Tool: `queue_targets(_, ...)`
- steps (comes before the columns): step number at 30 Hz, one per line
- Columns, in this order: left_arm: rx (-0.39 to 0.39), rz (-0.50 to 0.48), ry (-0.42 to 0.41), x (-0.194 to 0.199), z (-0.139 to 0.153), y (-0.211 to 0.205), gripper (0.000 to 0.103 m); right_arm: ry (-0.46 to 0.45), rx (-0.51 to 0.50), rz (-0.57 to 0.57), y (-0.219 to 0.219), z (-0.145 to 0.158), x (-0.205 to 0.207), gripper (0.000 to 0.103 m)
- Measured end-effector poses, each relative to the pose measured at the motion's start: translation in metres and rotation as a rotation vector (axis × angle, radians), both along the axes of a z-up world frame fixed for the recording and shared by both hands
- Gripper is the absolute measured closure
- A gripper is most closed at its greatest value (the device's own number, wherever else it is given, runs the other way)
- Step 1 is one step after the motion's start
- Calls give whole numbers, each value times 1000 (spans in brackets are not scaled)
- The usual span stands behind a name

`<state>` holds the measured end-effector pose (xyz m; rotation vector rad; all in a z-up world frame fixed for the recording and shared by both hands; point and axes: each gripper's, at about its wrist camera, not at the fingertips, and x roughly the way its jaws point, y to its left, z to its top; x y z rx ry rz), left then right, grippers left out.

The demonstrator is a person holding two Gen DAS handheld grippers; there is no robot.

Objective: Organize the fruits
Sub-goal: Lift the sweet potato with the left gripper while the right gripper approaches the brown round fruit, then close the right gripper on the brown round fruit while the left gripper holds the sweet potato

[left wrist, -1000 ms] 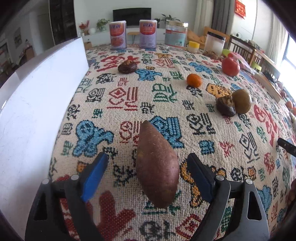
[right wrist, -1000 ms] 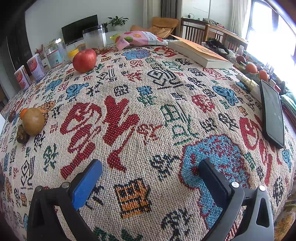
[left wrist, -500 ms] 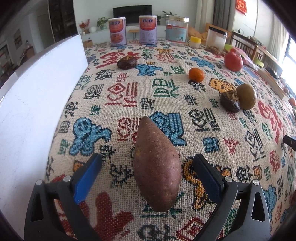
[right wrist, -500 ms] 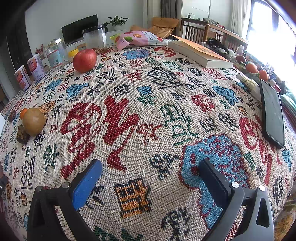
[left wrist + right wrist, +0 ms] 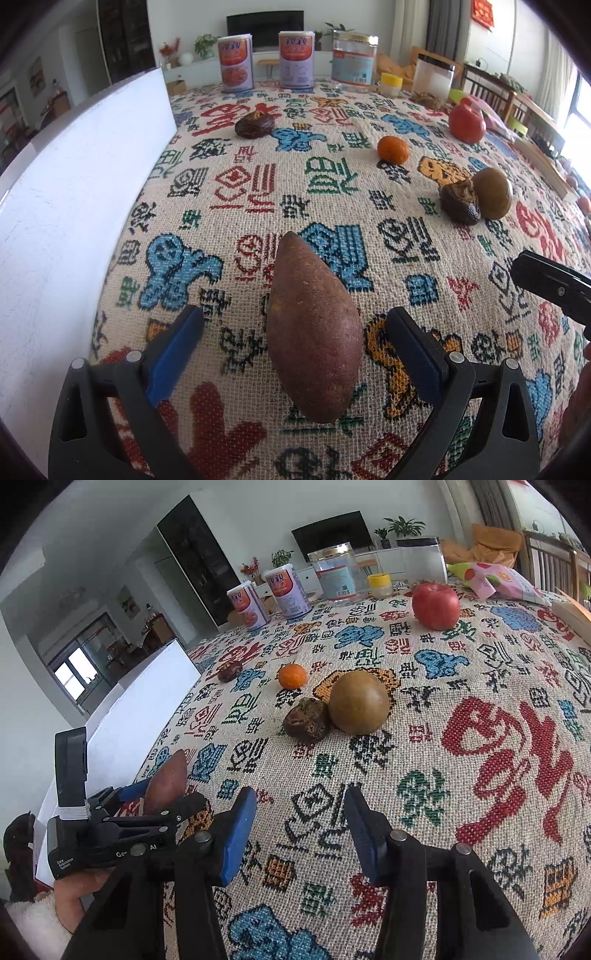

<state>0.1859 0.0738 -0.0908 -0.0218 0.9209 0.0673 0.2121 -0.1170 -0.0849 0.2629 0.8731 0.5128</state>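
Note:
A brown sweet potato [image 5: 314, 328] lies on the patterned cloth between the fingers of my open left gripper [image 5: 295, 343], which do not touch it. It also shows in the right wrist view [image 5: 166, 782]. My right gripper [image 5: 301, 827] is open and empty over the cloth. Ahead lie a green-brown round fruit [image 5: 359, 702], a dark wrinkled fruit [image 5: 306, 720] touching it, a tangerine [image 5: 292, 676], a red apple [image 5: 436, 605] and another dark fruit [image 5: 229, 672].
A white board [image 5: 74, 192] lines the table's left edge. Two cans [image 5: 236, 62], a glass jar [image 5: 354, 61], a yellow-lidded jar [image 5: 391, 85] and a clear container [image 5: 432, 81] stand at the far edge. A snack bag [image 5: 495, 579] lies at the back right.
My right gripper has swung left, narrowed its opening and now faces the fruits and the left gripper. My left gripper has drawn back slightly from the sweet potato.

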Motion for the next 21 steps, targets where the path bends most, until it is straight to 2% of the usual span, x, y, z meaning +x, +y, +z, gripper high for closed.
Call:
queue_targets(4,0,0,0,0,0,0,3,26,-75,18,34,-8,27,53)
queue_targets(7,0,0,0,-1,0,0,3,34,-158,-34,49,-10,51,53)
queue_targets(11,0,0,0,-1,0,0,3,35,-177,-96,54,-11,73,52)
queue_targets(14,-10,-3,0,-1,0,1,3,37,-197,-92,60,-9,79,61)
queue_targets(16,-59,-22,-7,-2,2,6,2,43,-161,-76,56,-7,71,61)
queue_targets(19,-236,-118,-11,-14,9,27,2,62,-95,-61,41,-1,38,61)
queue_targets(21,-314,-141,-12,-22,11,41,3,55,-86,-65,26,2,8,61)
